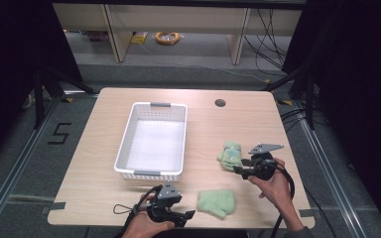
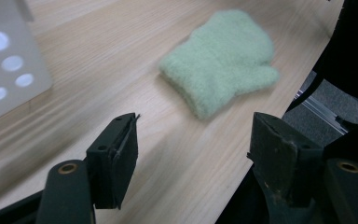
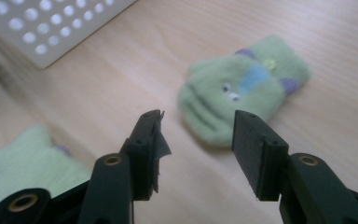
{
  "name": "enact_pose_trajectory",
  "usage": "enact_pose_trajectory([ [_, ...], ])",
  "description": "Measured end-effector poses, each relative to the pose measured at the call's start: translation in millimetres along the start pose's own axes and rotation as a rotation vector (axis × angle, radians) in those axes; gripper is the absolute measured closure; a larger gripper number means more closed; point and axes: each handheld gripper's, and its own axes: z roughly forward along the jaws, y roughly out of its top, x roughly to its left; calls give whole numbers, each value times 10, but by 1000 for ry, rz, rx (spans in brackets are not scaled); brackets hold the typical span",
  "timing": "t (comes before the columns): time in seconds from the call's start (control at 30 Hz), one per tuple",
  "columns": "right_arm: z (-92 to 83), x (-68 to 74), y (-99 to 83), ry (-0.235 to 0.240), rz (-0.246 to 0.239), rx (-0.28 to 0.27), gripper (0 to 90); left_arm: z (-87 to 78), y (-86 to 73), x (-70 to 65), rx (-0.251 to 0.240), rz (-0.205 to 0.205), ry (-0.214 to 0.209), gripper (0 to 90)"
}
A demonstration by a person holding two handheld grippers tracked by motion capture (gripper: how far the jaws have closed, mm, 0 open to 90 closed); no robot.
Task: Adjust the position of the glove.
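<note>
Two pale green fuzzy mittens lie on the wooden table (image 1: 104, 163). One plain mitten (image 1: 217, 202) (image 2: 221, 60) rests near the front edge, just right of my left gripper (image 1: 189, 216) (image 2: 193, 154), whose jaws stand open and empty, short of it. The other mitten (image 1: 229, 154) (image 3: 242, 88) shows a face with eyes and blue and purple patches; it lies at the right, just beyond my right gripper (image 1: 238, 171) (image 3: 198, 144), also open with nothing between its jaws. In the right gripper view the plain mitten (image 3: 23, 163) is blurred at the lower left.
A white perforated basket (image 1: 129, 136) (image 2: 4, 60) (image 3: 51, 23) stands on the table's middle left, with nothing inside. A round cable hole (image 1: 220, 103) sits at the back right. The table's front edge lies close beside the left gripper.
</note>
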Motion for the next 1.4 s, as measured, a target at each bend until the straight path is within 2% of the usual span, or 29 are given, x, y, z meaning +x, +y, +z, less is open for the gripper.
enact_pose_trajectory([
  [0.03, 25, -28, 35, -12, 3, 0, 530, 1, -16, 6, -2, -19, -3, 317],
  [0.07, 69, -71, 73, -21, -18, -16, 529, 1, -16, 6, -2, -19, -3, 313],
  [0.1, 80, -70, 116, -25, 21, 5, 529, -10, -24, 20, 4, -17, -1, 310],
  [0.13, 80, -70, 116, -25, 21, 5, 529, -18, -30, 34, 5, -12, 0, 310],
  [0.17, 170, -109, 176, -38, 23, -7, 527, -12, -47, 31, -8, -50, 2, 308],
  [0.2, 170, -109, 176, -38, 23, -7, 527, -12, -47, 31, -8, -50, 2, 304],
  [0.23, 253, -126, 234, -50, 39, -4, 527, -41, -54, 69, 14, -18, 3, 301],
  [0.27, 253, -126, 234, -50, 39, -4, 527, -41, -54, 69, 14, -18, 3, 301],
  [0.3, 295, -163, 299, -51, 23, 38, 526, -39, -70, 62, 0, -55, 11, 299],
  [0.33, 295, -163, 299, -51, 23, 38, 526, -39, -70, 62, 0, -55, 11, 297],
  [0.37, 320, -144, 321, -43, 82, 51, 526, -52, -76, 85, 11, -40, 5, 297],
  [0.4, 400, -198, 344, -43, 76, 25, 527, -57, -85, 88, 5, -54, 10, 297],
  [0.43, 404, -202, 363, -55, 97, 76, 526, -63, -86, 96, 6, -49, 12, 295],
  [0.53, 445, -233, 380, -71, 98, 76, 526, -67, -96, 97, -4, -64, 19, 288],
  [0.57, 481, -246, 383, -68, 110, 57, 522, -83, -97, 115, 13, -37, 19, 288],
  [0.63, 527, -269, 418, -75, 113, 84, 502, -68, -108, 120, 1, -55, 13, 287],
  [0.8, 694, -315, 428, -89, 117, 112, 491, -67, -112, 122, 16, -40, 11, 285],
  [0.83, 720, -330, 422, -85, 122, 118, 491, -57, -118, 101, 4, -64, 11, 285],
  [0.87, 746, -350, 415, -81, 132, 134, 491, -57, -118, 101, 4, -64, 11, 285],
  [0.9, 762, -373, 397, -83, 107, 141, 491, -60, -118, 111, 12, -55, 30, 285],
  [0.93, 788, -363, 394, -81, 140, 146, 493, -60, -118, 111, 12, -55, 30, 285],
  [0.97, 802, -369, 378, -83, 136, 143, 503, -51, -119, 96, -4, -70, 9, 285],
  [1.03, 805, -368, 370, -79, 142, 138, 514, -52, -118, 97, -4, -59, 9, 285],
  [1.07, 806, -372, 362, -83, 130, 136, 525, -62, -118, 107, 14, -40, 6, 285],
  [1.1, 810, -363, 349, -86, 118, 121, 563, -41, -126, 87, 7, -64, 16, 285],
  [1.17, 801, -384, 340, -76, 84, 139, 635, -40, -123, 84, 4, -53, 1, 286],
  [1.27, 791, -407, 326, -50, 67, 123, 779, -41, -123, 80, 1, -57, 1, 286],
  [1.3, 798, -409, 312, -40, 74, 98, 798, -40, -123, 74, -6, -65, 4, 286],
  [1.4, 774, -428, 310, -28, 55, 106, 819, -48, -121, 102, 10, -56, 6, 287],
])
